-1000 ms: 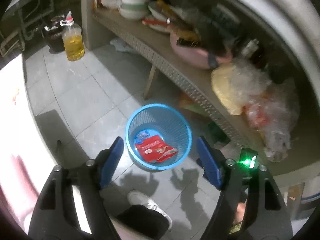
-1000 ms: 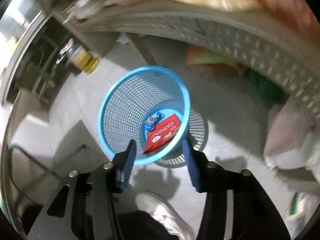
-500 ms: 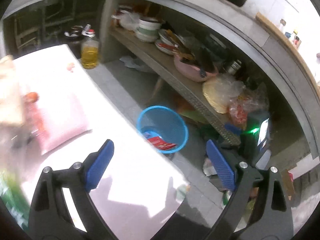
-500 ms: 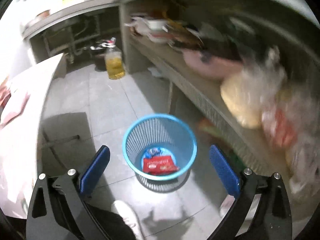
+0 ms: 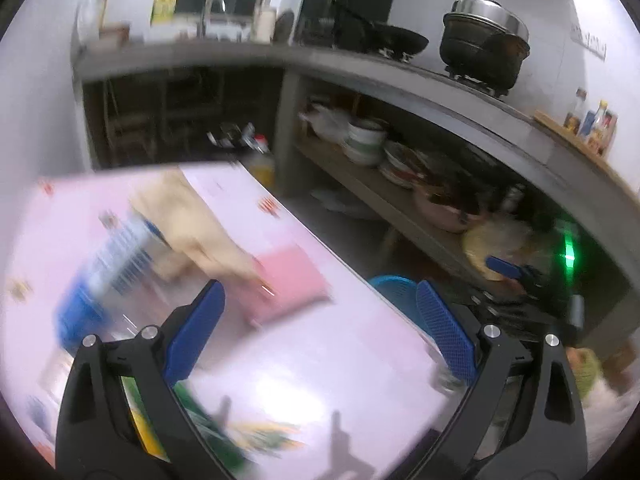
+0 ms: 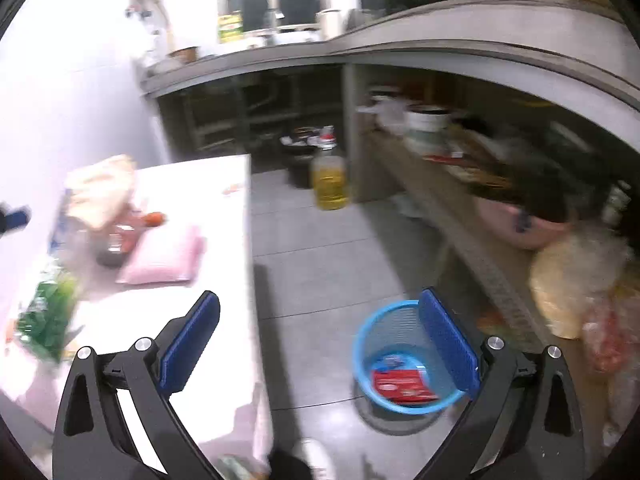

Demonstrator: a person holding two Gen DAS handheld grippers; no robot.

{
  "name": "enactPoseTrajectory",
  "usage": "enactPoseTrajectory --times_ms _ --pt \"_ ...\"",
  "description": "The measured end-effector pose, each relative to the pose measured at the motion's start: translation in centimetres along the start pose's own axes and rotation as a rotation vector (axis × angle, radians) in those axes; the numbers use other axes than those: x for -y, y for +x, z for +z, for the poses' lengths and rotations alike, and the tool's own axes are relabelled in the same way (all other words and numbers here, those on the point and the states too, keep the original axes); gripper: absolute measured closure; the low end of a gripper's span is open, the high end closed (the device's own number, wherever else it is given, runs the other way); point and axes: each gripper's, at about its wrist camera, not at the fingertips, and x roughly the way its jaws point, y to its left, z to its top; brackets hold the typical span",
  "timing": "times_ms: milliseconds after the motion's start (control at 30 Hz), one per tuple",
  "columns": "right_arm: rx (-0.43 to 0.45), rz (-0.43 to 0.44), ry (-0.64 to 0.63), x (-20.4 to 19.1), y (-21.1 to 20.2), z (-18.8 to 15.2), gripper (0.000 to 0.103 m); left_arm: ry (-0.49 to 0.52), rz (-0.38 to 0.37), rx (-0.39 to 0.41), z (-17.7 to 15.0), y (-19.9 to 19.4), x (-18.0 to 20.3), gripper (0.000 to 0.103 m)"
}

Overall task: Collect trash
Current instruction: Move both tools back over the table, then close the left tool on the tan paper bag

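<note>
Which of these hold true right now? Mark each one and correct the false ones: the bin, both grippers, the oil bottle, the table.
1. The blue bin stands on the floor. True.
2. The bin is empty. False: a red packet lies in it.
3. The right gripper holds trash. False: its jaws are open with nothing between them.
4. The oil bottle stands on the table. False: it is on the floor.
5. The left gripper is open. True.

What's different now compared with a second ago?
Both tools rose from above the blue basket toward the pink table. The right tool widened and is empty; the left tool is opening, empty too. The red wrapper stayed in the basket.
</note>
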Motion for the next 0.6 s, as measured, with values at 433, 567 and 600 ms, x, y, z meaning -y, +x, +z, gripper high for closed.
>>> enactPoseTrajectory --times_ms 433,567,600 --pt "0.000 0.126 -0.075 -5.4 -0.6 -0.1 0.006 0.345 0.049 -0.417 9.0 10.6 -6.4 0.010" --pt "-0.002 0.139 -0.060 -5.1 -0.9 -0.1 0.006 0.342 0.052 -0.551 8.8 14.0 -8.3 0.011" --pt "-0.002 0.139 -0.060 -5.1 -0.9 0.0 0.006 0.345 0.054 -0.568 8.6 14.4 -8.5 0.011"
